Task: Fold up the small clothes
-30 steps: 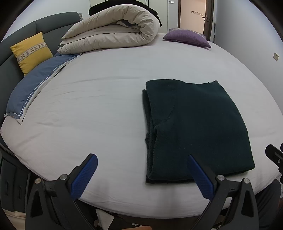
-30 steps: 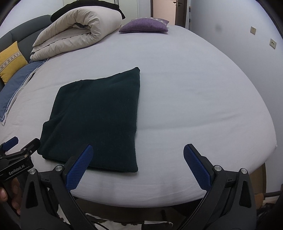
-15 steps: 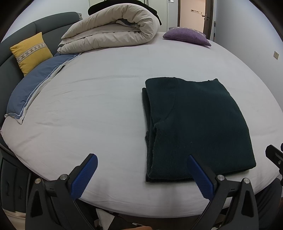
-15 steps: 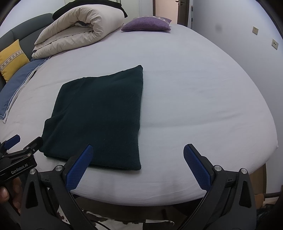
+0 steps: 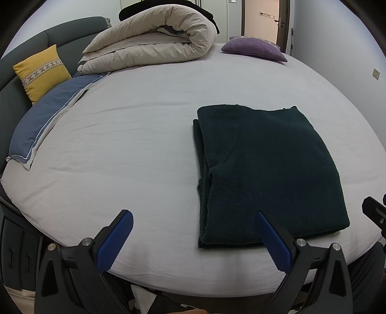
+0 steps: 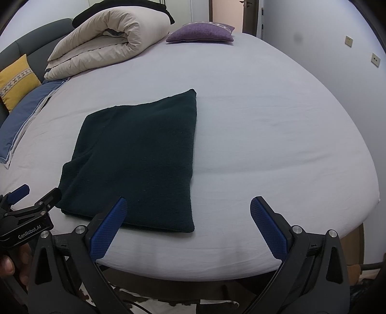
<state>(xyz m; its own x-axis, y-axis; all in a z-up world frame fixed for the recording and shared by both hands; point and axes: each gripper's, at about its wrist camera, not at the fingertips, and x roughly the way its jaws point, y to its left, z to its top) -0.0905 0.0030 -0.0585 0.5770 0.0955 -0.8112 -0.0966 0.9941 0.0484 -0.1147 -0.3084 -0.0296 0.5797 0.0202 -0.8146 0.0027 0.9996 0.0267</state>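
Nearest to you, both tongs are held at the near edge of the bed (image 5: 125, 154), above the sheet. Your left tongs (image 5: 193, 238) stand wide apart with nothing between their blue pads (image 5: 113, 244); the right-hand pad overlaps the near-left edge of the garment (image 5: 267, 169) in the left wrist view, though whether it touches the cloth cannot be told from this angle. Your right tongs (image 6: 187, 225) are likewise spread and empty; their left pad (image 6: 107, 230) overlaps the garment's (image 6: 137, 159) near edge, and their right pad sits over bare sheet. In the right wrist view the left tongs appear at the far left (image 6: 26, 207), just beside the garment's near-left corner, with part of a hand (image 6: 14, 268) below them.

The garment, dark green and knitted, lies folded into a flat rectangle on the near half of the bed, between the two tongs' lines of sight: right of centre for your left tongs, left of centre for your right. Stacked layers show along its left edge.

Farther off, a blue pillow (image 5: 45, 120) lies at the left edge, a yellow cushion (image 5: 42, 71) leans on the grey headboard (image 5: 72, 33), a rolled beige duvet (image 5: 154, 41) lies behind, and a purple cushion (image 5: 253, 49) lies beside it, before a doorway (image 5: 260, 19).
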